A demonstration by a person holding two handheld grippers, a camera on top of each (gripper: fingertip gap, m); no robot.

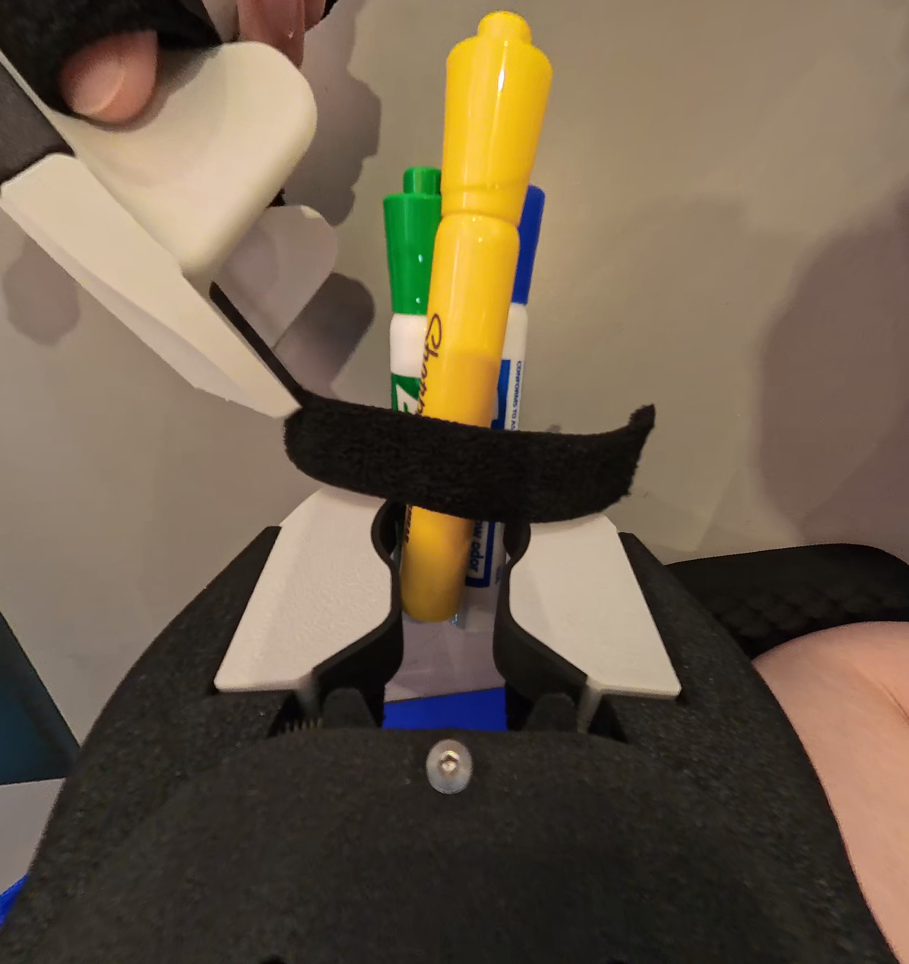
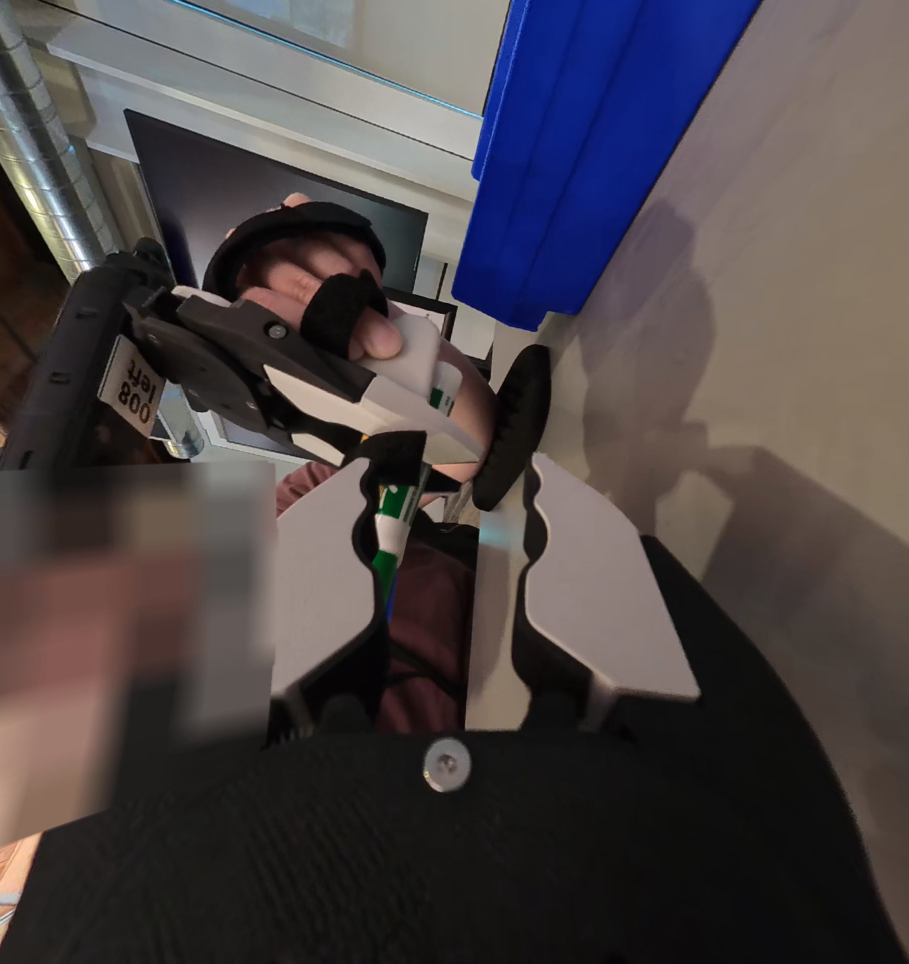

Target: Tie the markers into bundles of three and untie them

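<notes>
My left gripper (image 1: pixel 452 521) is shut on three upright markers: a yellow one (image 1: pixel 483 261) in front, a green one (image 1: pixel 410 250) and a blue one (image 1: pixel 525 250) behind. A black hook-and-loop strap (image 1: pixel 463 464) loops around them just above my fingertips; its right end sticks out free. My right gripper (image 1: pixel 290 386) comes in from the upper left, one fingertip touching the strap's left end. In the right wrist view my right gripper (image 2: pixel 450 464) is open. The strap end (image 2: pixel 395 448) and green marker (image 2: pixel 395 521) lie by its left finger. The left gripper (image 2: pixel 442 443) is just beyond.
A blue bin (image 2: pixel 572 182) stands on the white table (image 2: pixel 807 365); part of it shows between my left fingers (image 1: pixel 442 709). A black padded armrest (image 1: pixel 807 589) and a person's forearm (image 1: pixel 859 730) are at the right. A dark monitor (image 2: pixel 285 208) is behind. My right fingertips sit around 5 centimeters from my left ones.
</notes>
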